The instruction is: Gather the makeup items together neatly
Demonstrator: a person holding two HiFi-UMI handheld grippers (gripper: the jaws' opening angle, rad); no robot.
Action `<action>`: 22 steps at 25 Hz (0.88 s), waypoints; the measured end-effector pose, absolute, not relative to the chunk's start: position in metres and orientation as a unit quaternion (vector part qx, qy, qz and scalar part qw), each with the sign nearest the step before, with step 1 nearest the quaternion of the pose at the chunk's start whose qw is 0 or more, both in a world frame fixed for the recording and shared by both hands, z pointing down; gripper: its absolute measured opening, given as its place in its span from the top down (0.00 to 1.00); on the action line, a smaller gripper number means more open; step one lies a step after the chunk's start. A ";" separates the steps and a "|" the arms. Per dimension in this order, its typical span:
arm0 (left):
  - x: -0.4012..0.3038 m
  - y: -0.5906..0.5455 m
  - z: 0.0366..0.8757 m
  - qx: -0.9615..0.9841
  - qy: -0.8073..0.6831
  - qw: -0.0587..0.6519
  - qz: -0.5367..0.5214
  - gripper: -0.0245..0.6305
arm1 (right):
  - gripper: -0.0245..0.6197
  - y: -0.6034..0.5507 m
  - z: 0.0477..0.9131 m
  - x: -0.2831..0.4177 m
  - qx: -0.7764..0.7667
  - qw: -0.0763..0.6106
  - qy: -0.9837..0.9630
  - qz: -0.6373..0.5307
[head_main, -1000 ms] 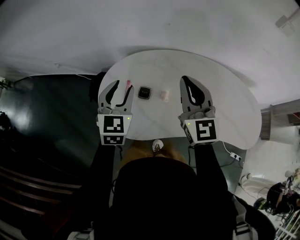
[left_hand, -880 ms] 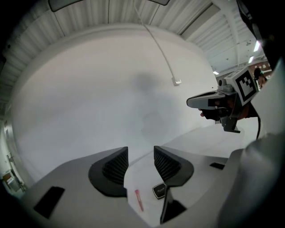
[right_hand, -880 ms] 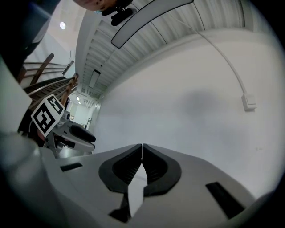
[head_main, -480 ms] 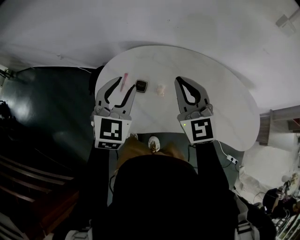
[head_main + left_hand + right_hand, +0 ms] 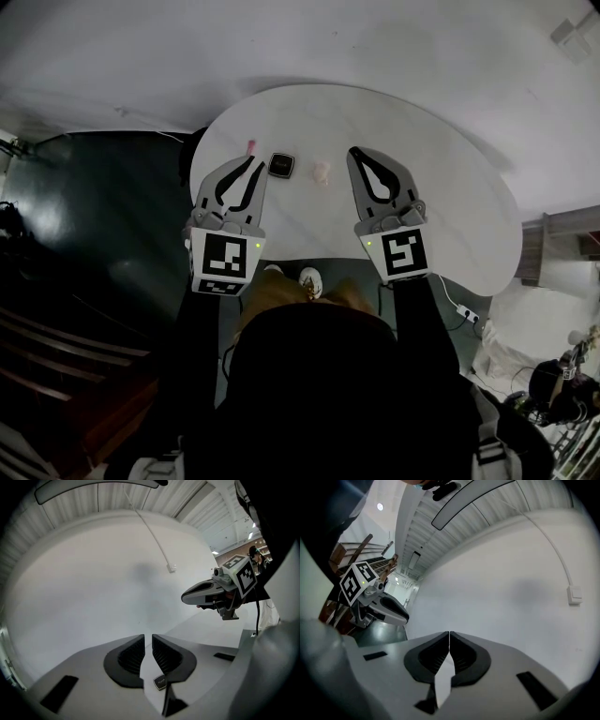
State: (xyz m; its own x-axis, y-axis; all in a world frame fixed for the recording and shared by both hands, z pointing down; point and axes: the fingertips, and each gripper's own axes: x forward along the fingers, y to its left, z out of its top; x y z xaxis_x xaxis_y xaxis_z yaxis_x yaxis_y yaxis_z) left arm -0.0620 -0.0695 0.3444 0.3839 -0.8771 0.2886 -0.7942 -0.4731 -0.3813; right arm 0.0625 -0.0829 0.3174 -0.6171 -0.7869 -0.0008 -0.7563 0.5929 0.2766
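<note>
Across the far left of the white rounded tabletop (image 5: 441,187): three makeup items in a row.
Jaws of the left gripper (image 5: 246,167) have just been closing to a slim gap, empty; the right gripper (image 5: 356,155) is closed, empty. The black square compact (image 5: 280,166), likely light, hard, slick: pinch opposite edges; label unreadable. The slim pink tube (image 5: 251,146) may roll. The small pale item (image 5: 322,172) is unclear.

readable text: none in any view
black compact (image 5: 160,682): a small pale print on the lid, too small to read
left gripper (image 5: 246,169), left marker cube (image 5: 225,260): only a black-and-white square pattern, no letters or numbers
right gripper (image 5: 356,155), right marker cube (image 5: 405,255): the same kind of pattern, no letters or numbers
</note>
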 end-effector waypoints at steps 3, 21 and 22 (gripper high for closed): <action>-0.068 -0.070 0.341 -0.817 0.520 0.096 -0.228 0.94 | 0.92 -0.085 0.318 0.060 0.432 0.062 -0.891 -0.127; -0.083 -0.077 0.334 -0.803 0.546 0.098 -0.220 0.94 | 0.92 -0.094 0.323 0.049 0.421 0.065 -0.896 -0.128; -0.083 -0.077 0.334 -0.803 0.546 0.098 -0.219 0.94 | 0.92 -0.094 0.323 0.049 0.421 0.067 -0.895 -0.129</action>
